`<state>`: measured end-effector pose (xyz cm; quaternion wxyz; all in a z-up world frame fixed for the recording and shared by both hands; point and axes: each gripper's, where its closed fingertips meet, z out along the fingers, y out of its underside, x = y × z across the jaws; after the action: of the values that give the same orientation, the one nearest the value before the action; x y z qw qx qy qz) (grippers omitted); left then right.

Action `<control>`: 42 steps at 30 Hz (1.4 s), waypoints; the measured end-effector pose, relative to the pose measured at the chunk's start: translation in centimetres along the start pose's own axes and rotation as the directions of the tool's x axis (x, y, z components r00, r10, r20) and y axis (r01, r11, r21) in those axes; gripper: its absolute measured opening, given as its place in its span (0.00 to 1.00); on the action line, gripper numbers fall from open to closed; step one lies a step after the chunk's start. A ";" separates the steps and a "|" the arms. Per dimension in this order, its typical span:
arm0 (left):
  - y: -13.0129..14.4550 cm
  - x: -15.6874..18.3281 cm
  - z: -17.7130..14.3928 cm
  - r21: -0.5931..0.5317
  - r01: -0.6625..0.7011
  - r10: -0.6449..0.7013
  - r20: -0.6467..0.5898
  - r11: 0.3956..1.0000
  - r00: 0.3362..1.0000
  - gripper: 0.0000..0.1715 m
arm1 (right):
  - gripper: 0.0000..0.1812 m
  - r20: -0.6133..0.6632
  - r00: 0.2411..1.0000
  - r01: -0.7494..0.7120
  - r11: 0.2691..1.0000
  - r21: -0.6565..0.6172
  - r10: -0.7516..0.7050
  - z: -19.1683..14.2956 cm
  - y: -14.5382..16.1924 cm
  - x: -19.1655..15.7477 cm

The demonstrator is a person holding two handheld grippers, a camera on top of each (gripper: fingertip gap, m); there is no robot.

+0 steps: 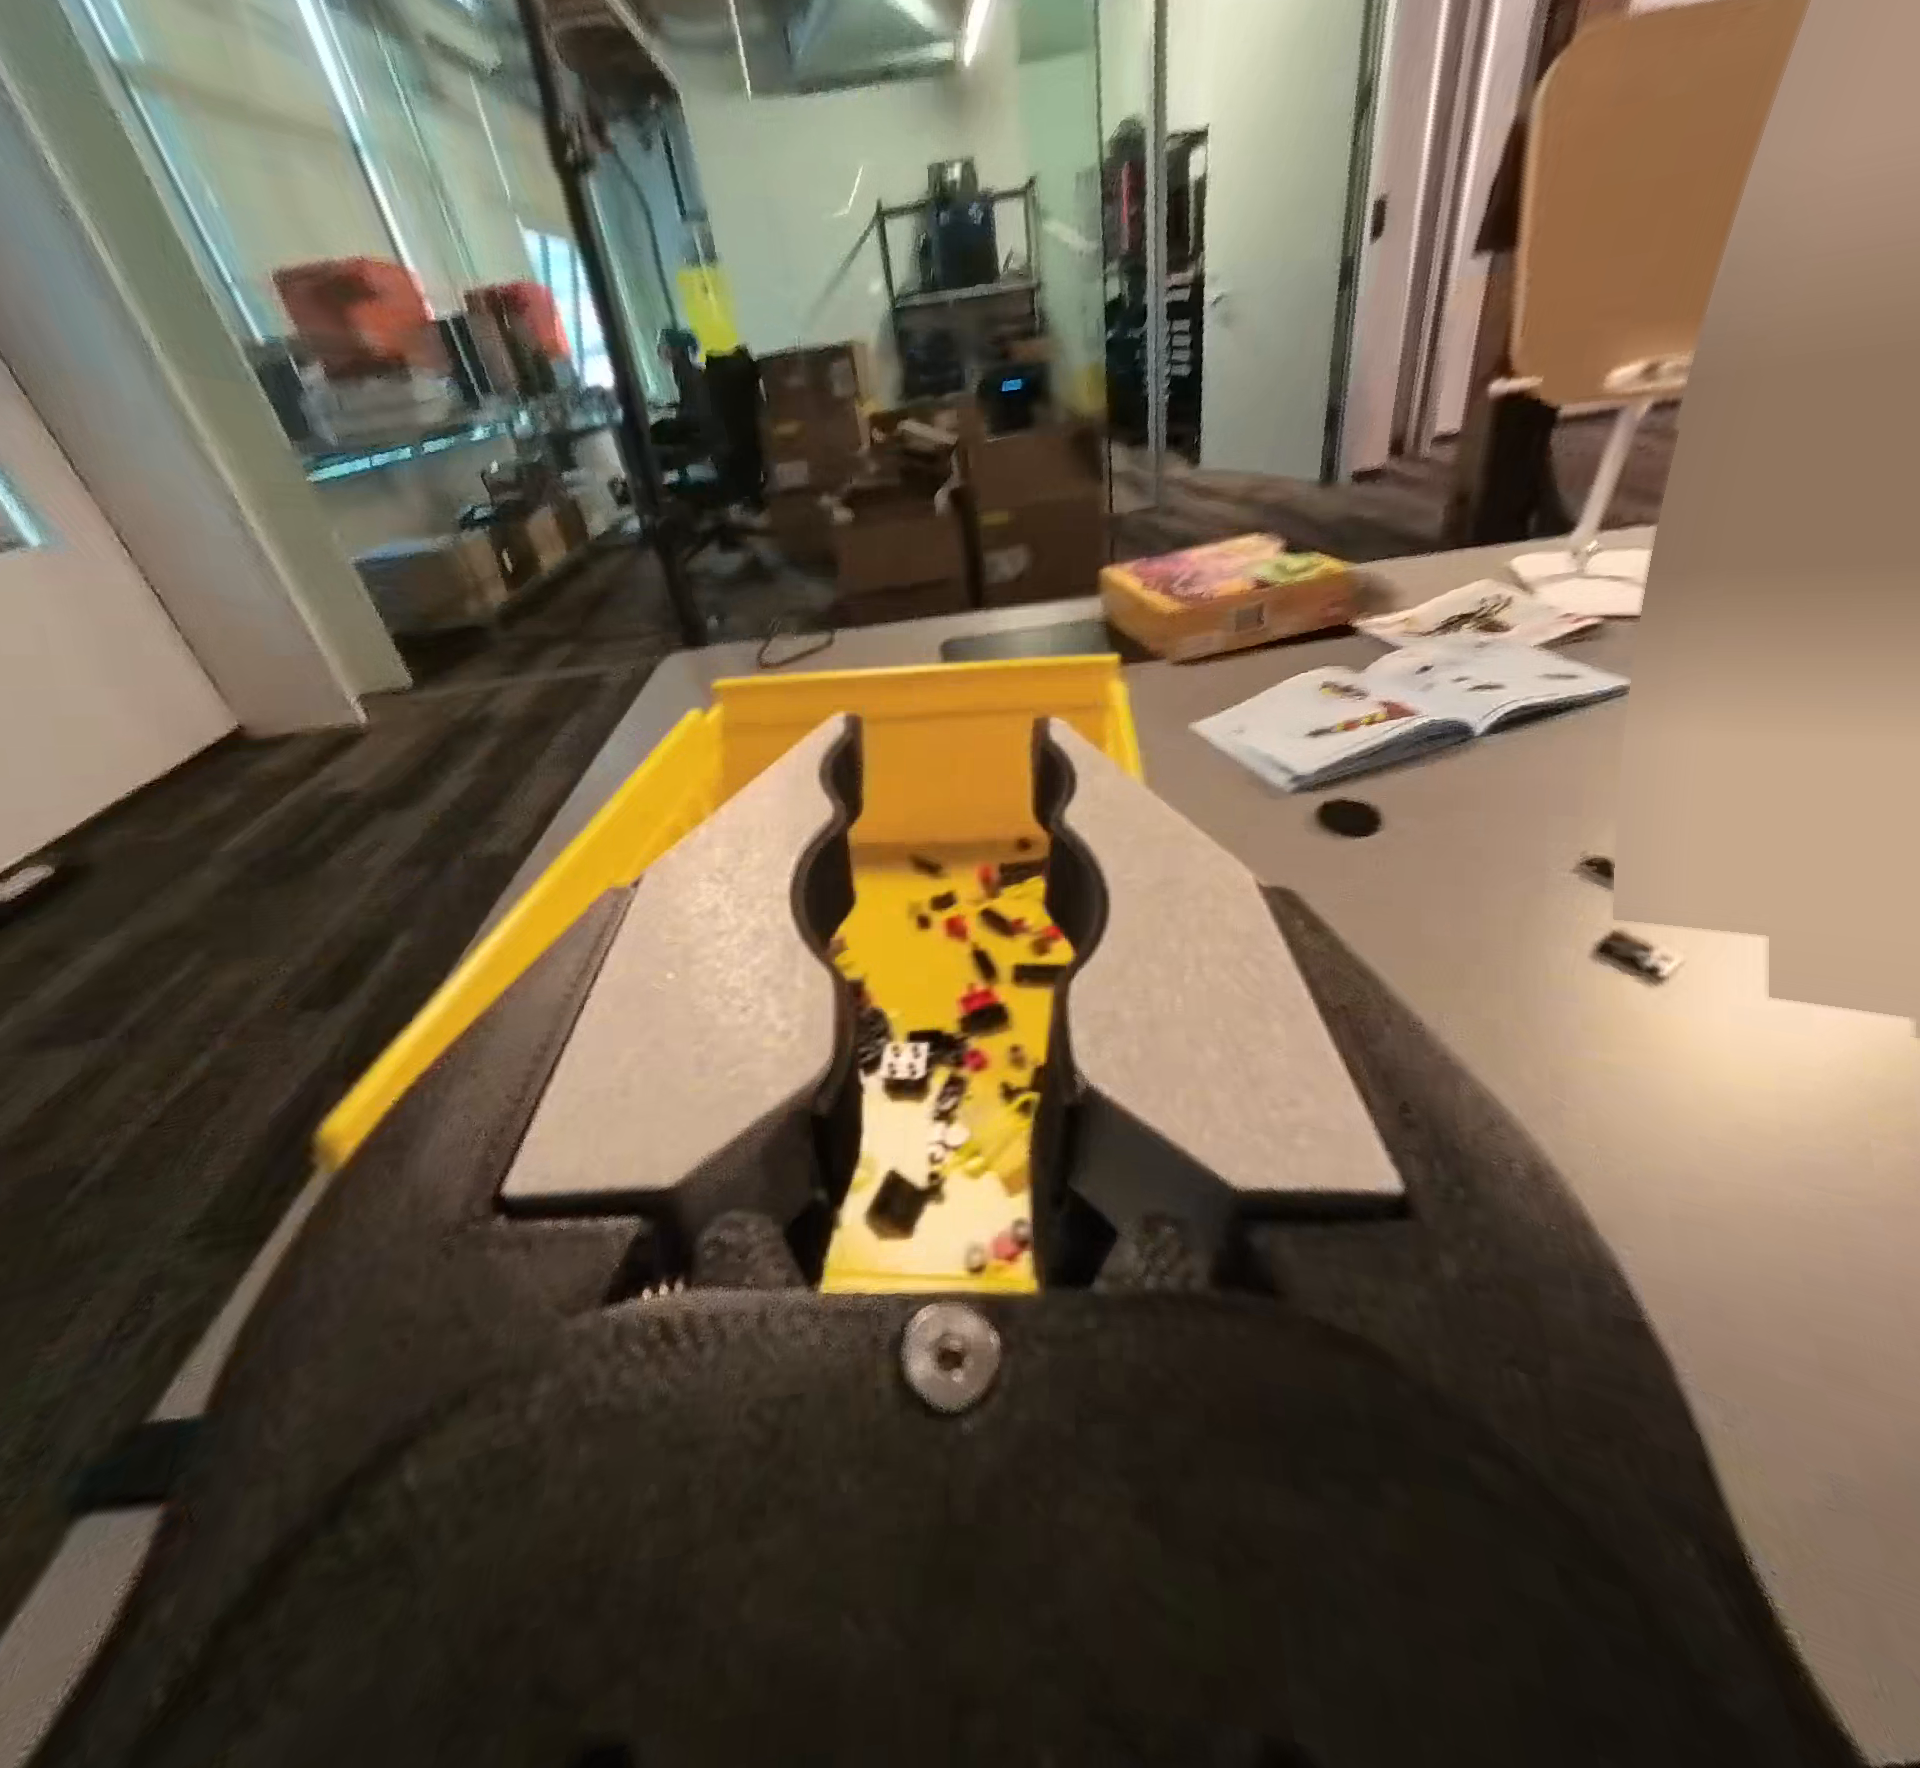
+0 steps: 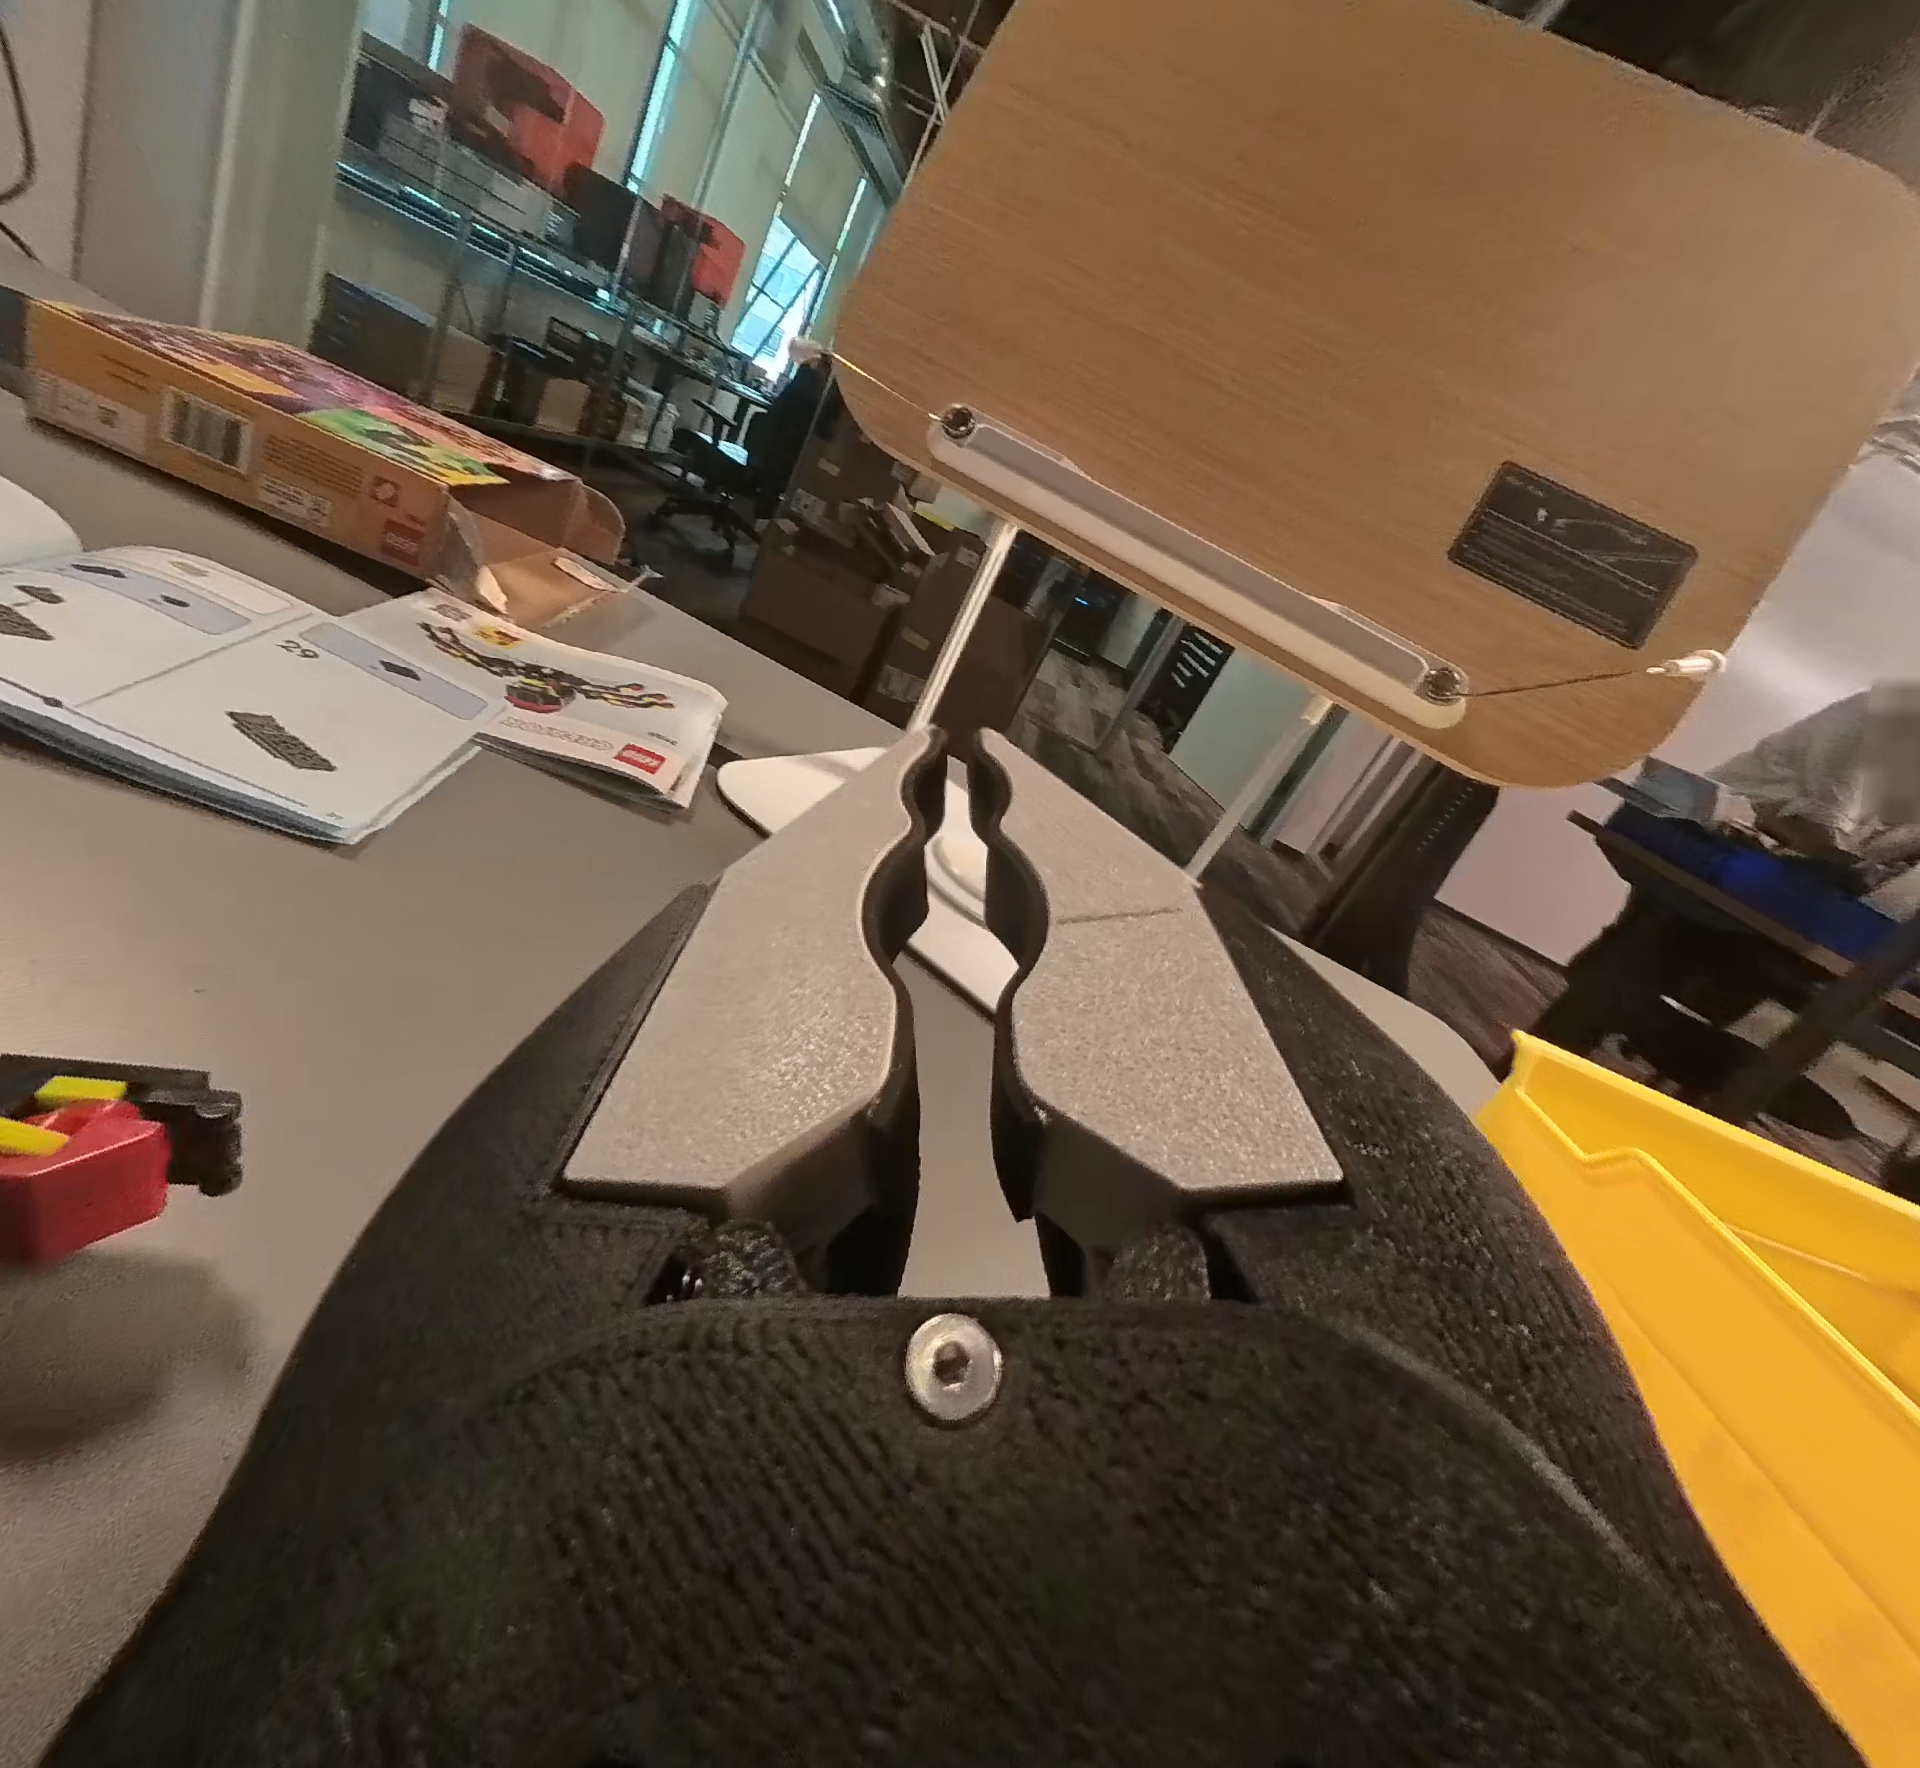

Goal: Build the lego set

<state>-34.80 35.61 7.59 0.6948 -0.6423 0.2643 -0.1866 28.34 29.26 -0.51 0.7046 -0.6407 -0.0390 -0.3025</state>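
Observation:
In the left wrist view my left gripper (image 1: 945,742) is open and empty, held just above a yellow bin (image 1: 914,684). Several loose black, red, yellow and white lego pieces (image 1: 961,1012) lie on the bin's floor between my fingers. In the right wrist view my right gripper (image 2: 958,744) is shut with only a thin gap at the tips and holds nothing. It sits low over the grey table (image 2: 364,970). A small red, black and yellow lego assembly (image 2: 88,1157) rests on the table to its left. The same yellow bin (image 2: 1683,1303) is at its right.
An open instruction booklet (image 1: 1403,710) (image 2: 260,679) and the opened lego box (image 1: 1226,591) (image 2: 291,461) lie on the table. A wooden board on a white stand (image 2: 1351,316) rises ahead of the right gripper. A small lego piece (image 1: 1642,958) lies on the table right of the bin. Spacing between my two grippers at the tips: around 65 cm.

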 end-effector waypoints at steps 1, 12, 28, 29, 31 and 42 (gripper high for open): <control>0.4 -1.0 0.7 -0.041 0.004 -0.004 -0.003 0.999 1.000 0.19 | 0.01 -0.012 1.000 0.006 1.000 -0.007 -0.006 0.0 0.1 0.2; 9.5 -1.7 12.2 -0.577 -0.109 -0.176 -0.416 0.810 0.892 0.22 | 0.01 -0.123 0.990 0.056 0.995 -0.079 -0.065 0.0 1.1 1.8; 19.3 -0.3 17.4 -0.565 -0.665 -0.035 -0.774 0.489 0.632 0.11 | 0.01 -0.127 0.988 0.071 0.993 -0.098 -0.083 0.2 1.4 1.9; 19.4 -0.1 17.3 -0.564 -0.670 -0.038 -0.778 0.484 0.627 0.10 | 0.01 -0.125 0.989 0.070 0.993 -0.096 -0.082 0.2 1.4 1.8; 19.4 0.2 17.5 -0.576 -0.654 -0.059 -0.771 0.489 0.635 0.10 | 0.01 -0.122 0.989 0.068 0.993 -0.094 -0.080 0.2 1.4 1.8; 19.5 0.7 17.4 -0.611 -0.576 -0.190 -0.758 0.543 0.624 0.05 | 0.01 -0.113 0.990 0.068 0.993 -0.094 -0.079 0.3 1.4 1.6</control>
<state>-25.29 51.05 -11.17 0.1549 -0.7074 0.6593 -0.2022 30.43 28.90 -1.00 0.6645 -0.6511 -0.0078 -0.3667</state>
